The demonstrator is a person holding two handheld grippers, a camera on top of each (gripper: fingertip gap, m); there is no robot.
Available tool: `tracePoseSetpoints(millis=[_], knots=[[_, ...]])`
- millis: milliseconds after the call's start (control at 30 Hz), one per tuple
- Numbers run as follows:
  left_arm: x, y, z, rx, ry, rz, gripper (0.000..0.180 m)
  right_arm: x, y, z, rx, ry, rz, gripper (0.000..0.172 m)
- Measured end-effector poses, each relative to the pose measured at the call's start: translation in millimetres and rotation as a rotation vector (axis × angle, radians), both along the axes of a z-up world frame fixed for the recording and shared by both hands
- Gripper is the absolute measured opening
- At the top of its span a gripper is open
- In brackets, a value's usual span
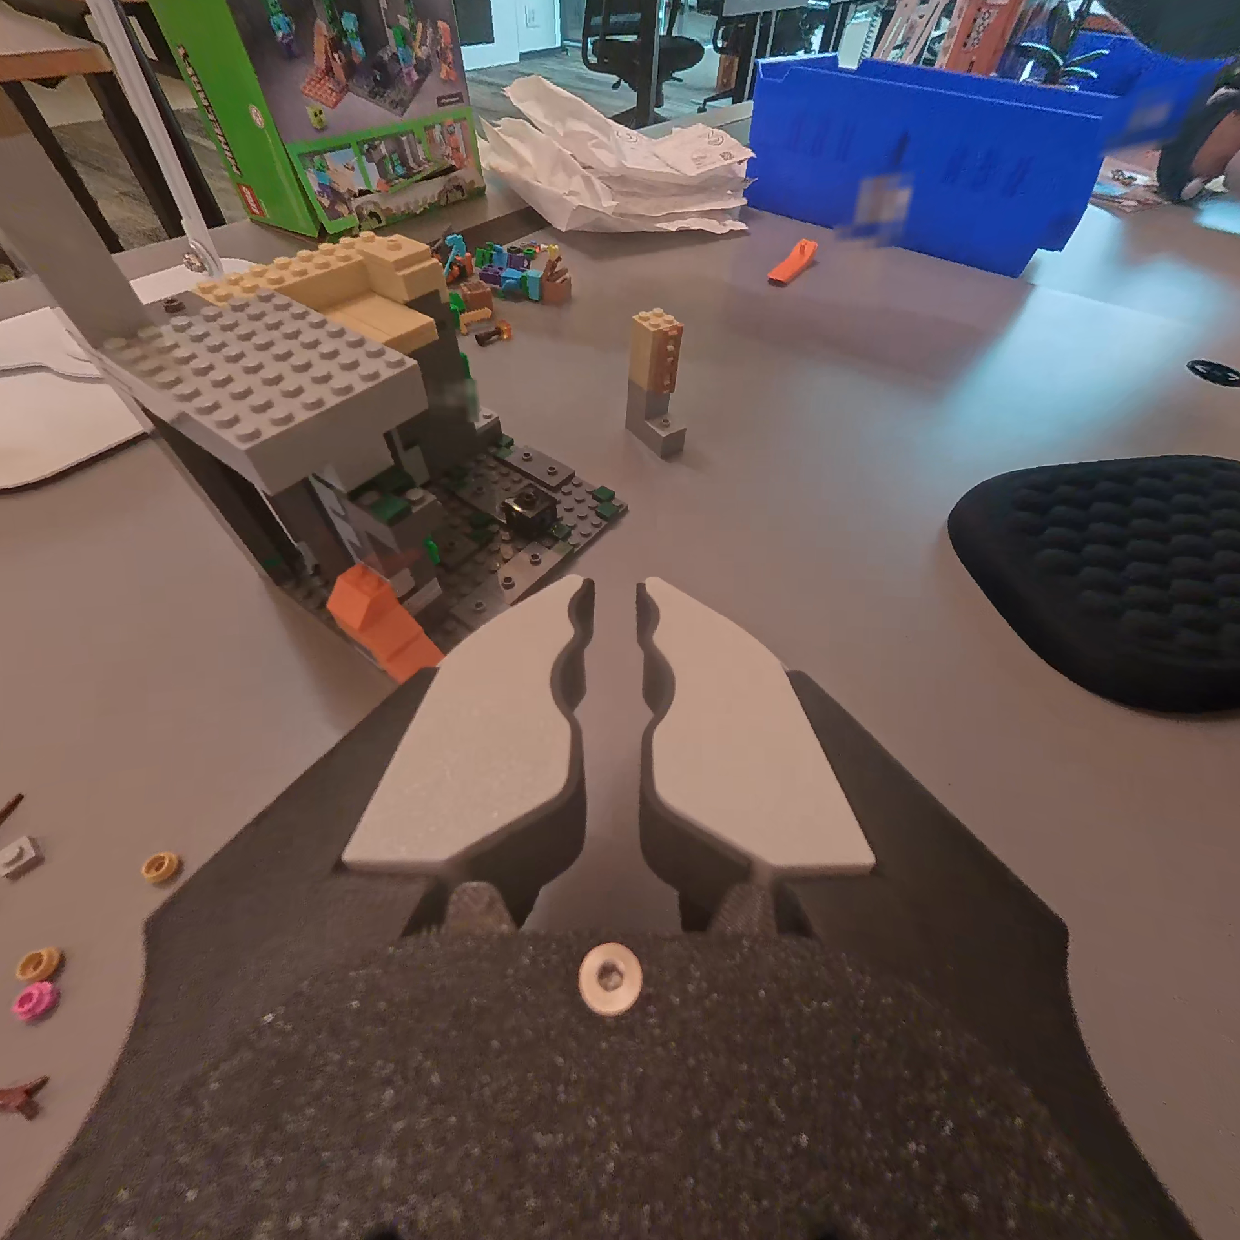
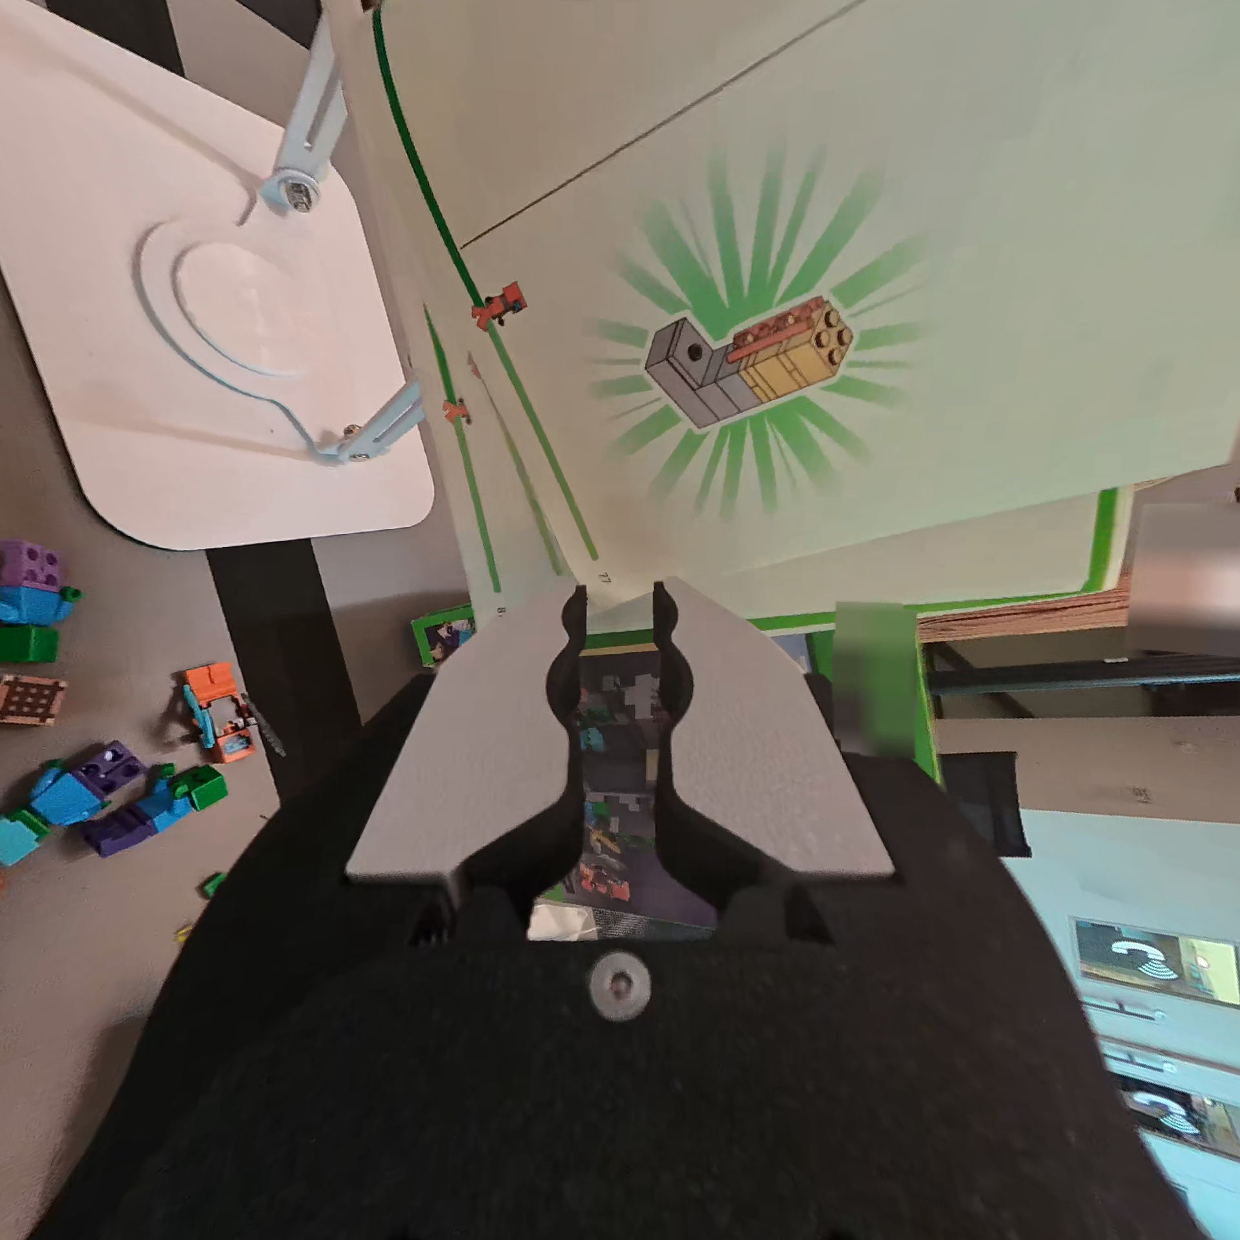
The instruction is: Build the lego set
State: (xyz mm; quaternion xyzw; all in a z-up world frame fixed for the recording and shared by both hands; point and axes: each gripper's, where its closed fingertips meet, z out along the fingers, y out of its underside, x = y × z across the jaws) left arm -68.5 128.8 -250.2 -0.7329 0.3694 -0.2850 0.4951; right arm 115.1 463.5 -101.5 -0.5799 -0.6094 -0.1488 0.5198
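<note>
My left gripper [image 1: 615,590] is open and empty, low over the grey table [image 1: 805,537], just right of the front corner of a grey, tan and orange brick building [image 1: 322,429] on a dark baseplate. A small tan and grey brick pillar [image 1: 654,382] stands beyond the fingertips. My right gripper [image 2: 621,594] is open at the lower corner of an open instruction booklet [image 2: 805,201]. The page corner [image 2: 617,607] lies between the fingertips, and neither pad presses on it. The page shows a drawing of a grey and tan brick part [image 2: 745,362].
A green toy box [image 1: 335,114], crumpled white paper bags [image 1: 617,168], a blue bin [image 1: 939,168] and an orange brick separator [image 1: 792,262] lie at the back. A black textured pad [image 1: 1114,577] is at the right. Loose coloured bricks [image 2: 114,798] and a white stand base [image 2: 221,335] lie left of the booklet. Tip to tip, the grippers are about 40 cm apart.
</note>
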Motion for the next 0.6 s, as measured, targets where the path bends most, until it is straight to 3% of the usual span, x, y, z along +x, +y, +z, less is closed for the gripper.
tracePoseSetpoints(millis=[600], knots=[[-2, -1, 2, 0.004, -0.002, -0.002, 0.011, -18, 6, 11, 0.307, -0.010, -0.024, 0.010]])
